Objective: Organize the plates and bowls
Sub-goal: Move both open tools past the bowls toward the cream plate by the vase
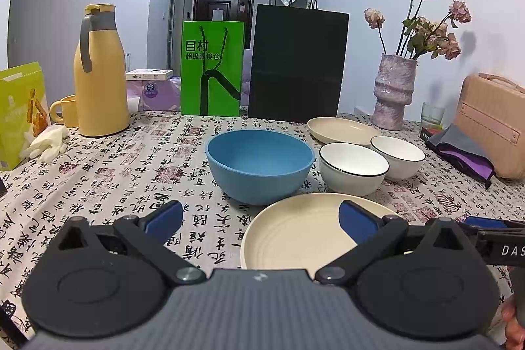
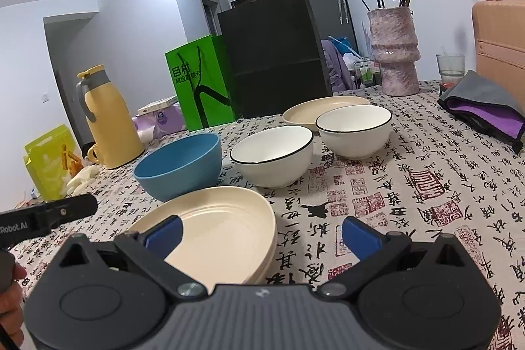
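Observation:
A cream plate [image 1: 295, 235] lies nearest on the patterned tablecloth; in the right wrist view the plate [image 2: 223, 228] looks like a stack of two. Behind it stand a blue bowl [image 1: 259, 164], two white black-rimmed bowls [image 1: 352, 168] [image 1: 398, 154] and a second cream plate [image 1: 341, 130]. My left gripper [image 1: 261, 218] is open and empty, its right pad over the near plate's rim. My right gripper [image 2: 262, 238] is open and empty too, its left pad over that plate. The blue bowl [image 2: 180, 166] and the white bowls [image 2: 272, 156] [image 2: 354, 130] stand beyond it.
At the back stand a yellow thermos jug [image 1: 98, 71], a yellow mug [image 1: 65, 110], a green paper bag [image 1: 213, 68], a black bag [image 1: 295, 64] and a vase of dried flowers [image 1: 393, 91]. A pink case [image 1: 492, 127], a glass [image 1: 431, 115] and a grey-purple cloth [image 1: 459, 150] lie right.

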`<control>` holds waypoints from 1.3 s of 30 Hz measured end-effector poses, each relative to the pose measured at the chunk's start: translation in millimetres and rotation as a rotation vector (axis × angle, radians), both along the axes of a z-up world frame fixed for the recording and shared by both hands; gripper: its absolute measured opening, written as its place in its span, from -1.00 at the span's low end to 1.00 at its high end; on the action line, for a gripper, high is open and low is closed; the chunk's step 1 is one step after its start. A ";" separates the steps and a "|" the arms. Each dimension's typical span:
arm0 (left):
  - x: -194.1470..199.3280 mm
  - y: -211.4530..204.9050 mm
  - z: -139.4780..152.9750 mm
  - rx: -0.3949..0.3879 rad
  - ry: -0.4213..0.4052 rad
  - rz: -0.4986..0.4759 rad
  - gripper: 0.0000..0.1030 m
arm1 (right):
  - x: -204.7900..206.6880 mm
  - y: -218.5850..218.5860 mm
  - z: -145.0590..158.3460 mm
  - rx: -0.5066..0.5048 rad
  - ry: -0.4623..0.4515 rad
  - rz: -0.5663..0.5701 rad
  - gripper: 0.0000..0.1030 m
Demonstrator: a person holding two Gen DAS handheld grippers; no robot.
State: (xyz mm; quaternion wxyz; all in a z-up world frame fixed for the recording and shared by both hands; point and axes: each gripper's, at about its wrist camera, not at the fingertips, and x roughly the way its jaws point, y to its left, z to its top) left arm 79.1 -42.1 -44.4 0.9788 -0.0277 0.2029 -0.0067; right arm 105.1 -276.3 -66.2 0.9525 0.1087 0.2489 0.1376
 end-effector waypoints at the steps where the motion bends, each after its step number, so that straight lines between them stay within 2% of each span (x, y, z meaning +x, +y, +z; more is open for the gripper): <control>1: -0.5 0.0 0.3 -0.002 -0.002 -0.002 1.00 | -0.1 -0.5 -0.1 0.001 0.001 0.000 1.00; 18: -2.2 -0.4 7.1 -0.043 -0.034 -0.010 1.00 | -0.2 -15.6 4.8 0.012 -0.017 -0.033 1.00; 39: 26.3 -15.5 36.5 -0.141 -0.068 -0.029 1.00 | 28.6 -43.0 36.1 0.008 -0.070 -0.061 1.00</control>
